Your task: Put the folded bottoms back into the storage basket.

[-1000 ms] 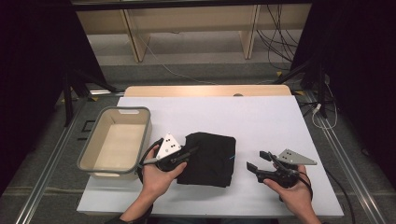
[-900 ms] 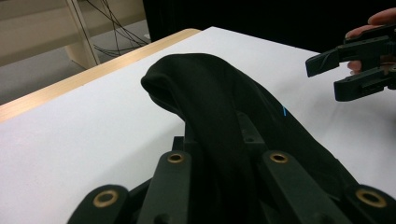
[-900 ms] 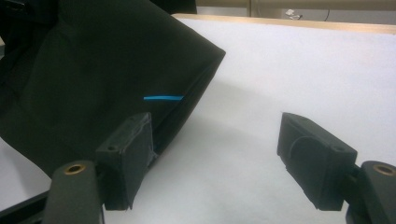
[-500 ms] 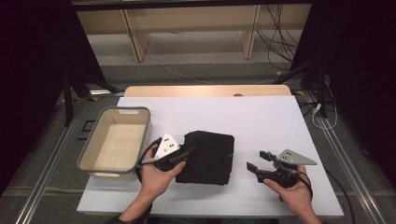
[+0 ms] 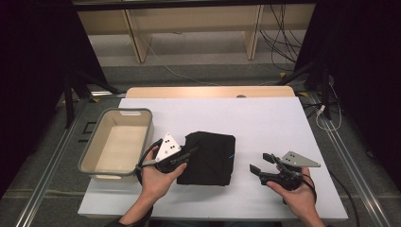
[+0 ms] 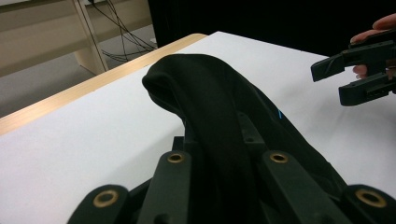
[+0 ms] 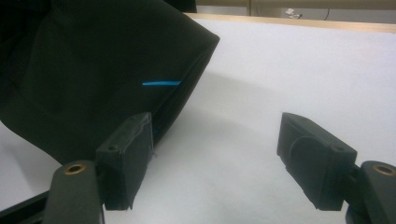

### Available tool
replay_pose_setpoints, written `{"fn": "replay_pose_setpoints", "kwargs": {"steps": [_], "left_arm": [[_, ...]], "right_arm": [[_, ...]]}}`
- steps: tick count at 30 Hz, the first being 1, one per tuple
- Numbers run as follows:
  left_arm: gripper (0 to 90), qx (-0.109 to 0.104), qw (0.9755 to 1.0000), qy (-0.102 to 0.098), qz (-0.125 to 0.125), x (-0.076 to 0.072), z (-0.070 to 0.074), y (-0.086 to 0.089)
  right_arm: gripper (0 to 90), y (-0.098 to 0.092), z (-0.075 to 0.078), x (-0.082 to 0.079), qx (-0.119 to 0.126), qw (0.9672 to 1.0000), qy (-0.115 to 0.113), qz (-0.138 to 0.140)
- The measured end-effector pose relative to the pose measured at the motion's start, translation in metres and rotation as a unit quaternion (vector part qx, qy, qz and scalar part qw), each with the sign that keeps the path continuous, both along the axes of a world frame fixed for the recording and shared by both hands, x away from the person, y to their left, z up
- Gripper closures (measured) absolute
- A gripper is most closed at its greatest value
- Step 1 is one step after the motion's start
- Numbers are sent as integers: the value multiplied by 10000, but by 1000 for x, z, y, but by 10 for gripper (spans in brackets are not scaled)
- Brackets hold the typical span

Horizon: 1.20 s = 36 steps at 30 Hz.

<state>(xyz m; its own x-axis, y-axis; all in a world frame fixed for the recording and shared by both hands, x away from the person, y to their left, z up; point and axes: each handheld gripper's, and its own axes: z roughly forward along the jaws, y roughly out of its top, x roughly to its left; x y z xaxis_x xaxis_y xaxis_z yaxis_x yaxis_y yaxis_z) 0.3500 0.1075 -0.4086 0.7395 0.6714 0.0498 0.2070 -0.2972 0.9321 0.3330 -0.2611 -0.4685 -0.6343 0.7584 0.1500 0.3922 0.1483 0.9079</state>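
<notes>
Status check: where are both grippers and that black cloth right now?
Left gripper shut on the black cloth, bunching a fold. Right gripper open, short of the cloth's right edge. Bin sits left; nothing blocking.

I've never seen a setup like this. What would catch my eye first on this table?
Most striking is the black folded cloth at the middle of the white table; the left gripper is clamped on a fold at its left edge. To the cloth's right, the right gripper rests apart from it, jaws open and empty. At the left stands a grey bin, nothing visible inside it.
</notes>
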Motion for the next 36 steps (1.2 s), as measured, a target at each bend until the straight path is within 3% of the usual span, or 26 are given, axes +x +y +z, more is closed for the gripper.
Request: {"fn": "replay_pose_setpoints", "kwargs": {"steps": [36], "left_arm": [[786,-41,9999,-117,106,1,9,10]], "right_arm": [[263,0,1,0,-3,10000,5,59]]}}
